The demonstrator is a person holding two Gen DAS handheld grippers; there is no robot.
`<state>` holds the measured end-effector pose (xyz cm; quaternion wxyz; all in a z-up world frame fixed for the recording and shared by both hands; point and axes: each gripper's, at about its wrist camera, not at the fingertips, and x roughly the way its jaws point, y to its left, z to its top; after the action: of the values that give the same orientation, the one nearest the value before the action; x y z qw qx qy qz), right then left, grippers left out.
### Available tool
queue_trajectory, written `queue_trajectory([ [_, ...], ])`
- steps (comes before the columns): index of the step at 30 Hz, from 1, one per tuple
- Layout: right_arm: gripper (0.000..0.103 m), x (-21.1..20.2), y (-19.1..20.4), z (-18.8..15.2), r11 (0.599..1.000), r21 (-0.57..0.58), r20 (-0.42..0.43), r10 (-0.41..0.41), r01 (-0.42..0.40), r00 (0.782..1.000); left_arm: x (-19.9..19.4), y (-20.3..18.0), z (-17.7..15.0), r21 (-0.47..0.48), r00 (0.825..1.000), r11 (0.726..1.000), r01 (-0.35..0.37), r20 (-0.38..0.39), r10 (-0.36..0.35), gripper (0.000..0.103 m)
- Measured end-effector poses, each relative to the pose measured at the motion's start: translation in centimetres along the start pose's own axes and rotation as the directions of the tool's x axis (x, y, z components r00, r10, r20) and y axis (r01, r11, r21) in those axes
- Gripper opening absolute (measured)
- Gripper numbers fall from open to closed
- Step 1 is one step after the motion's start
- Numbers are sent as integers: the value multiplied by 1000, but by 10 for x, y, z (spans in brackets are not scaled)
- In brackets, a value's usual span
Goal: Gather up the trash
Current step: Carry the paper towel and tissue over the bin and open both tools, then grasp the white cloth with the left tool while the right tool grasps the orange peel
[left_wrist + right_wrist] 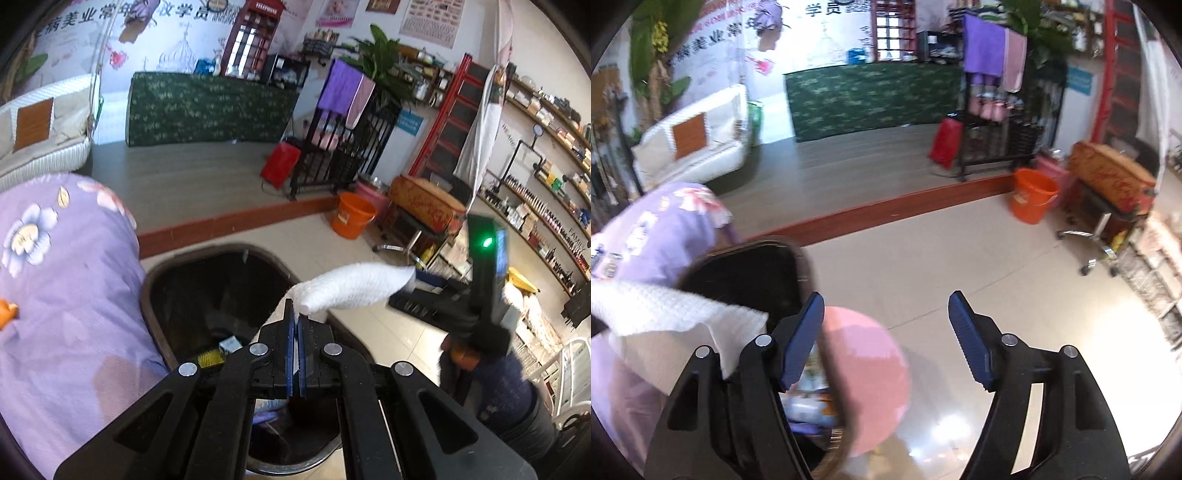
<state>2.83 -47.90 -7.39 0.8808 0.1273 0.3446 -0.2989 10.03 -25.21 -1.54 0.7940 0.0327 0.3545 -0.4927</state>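
Observation:
My left gripper [295, 314] is shut on a white paper towel [354, 286], which sticks out to the right above the open brown trash bin [155, 273]. Some wrappers lie at the bin's bottom. In the right wrist view my right gripper [886, 321] is open with nothing between its fingers. The same white towel [665, 314] shows at its left, over the bin's rim [801, 258]. A pink blurred shape [871, 369] lies below the left finger; I cannot tell what it is.
A purple floral bedcover [66, 295] lies left of the bin. An orange bucket [351, 219], a stool with a patterned cushion [424, 206], a black rack [340, 147] and a raised wooden step [229, 225] stand beyond on the tiled floor. Shelves [546, 206] line the right wall.

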Motion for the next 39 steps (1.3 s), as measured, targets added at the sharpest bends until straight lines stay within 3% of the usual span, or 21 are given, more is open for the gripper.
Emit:
queue_trajectory([
  [3, 70, 2, -19, 0, 999, 49, -9, -16, 17, 1000, 17, 5, -9, -32, 998, 999, 13, -54, -15, 2],
  [12, 70, -3, -34, 0, 990, 111, -9, 88, -87, 996, 42, -4, -25, 29, 992, 1000, 1, -125, 2, 4],
  [14, 70, -2, -28, 2, 988, 108, -5, 109, -107, 994, 46, -8, -27, 57, 990, 998, -20, -135, 28, 19],
  [16, 70, -2, -24, 4, 985, 112, -3, 130, -129, 991, 44, -8, -28, 68, 992, 997, -30, -122, 38, 77],
  [17, 70, -3, -22, 4, 984, 114, -3, 141, -140, 990, 37, -9, -28, 67, 995, 997, -32, -97, 38, 82],
  [25, 71, 3, 3, 5, 961, 111, -33, 258, -253, 966, 14, -5, -37, 87, 996, 994, -64, -64, 70, 96],
  [30, 71, 2, 34, 4, 944, 67, -53, 326, -323, 944, -13, 2, -38, 71, 996, 995, -72, -38, 75, 97],
  [34, 71, 1, 67, 7, 916, 18, -72, 400, -400, 914, -40, 11, -35, 53, 996, 994, -92, 2, 92, 97],
  [39, 71, -6, 120, 6, 860, -61, -113, 498, -507, 859, -78, 36, -34, 21, 986, 988, -156, 62, 154, 97],
])
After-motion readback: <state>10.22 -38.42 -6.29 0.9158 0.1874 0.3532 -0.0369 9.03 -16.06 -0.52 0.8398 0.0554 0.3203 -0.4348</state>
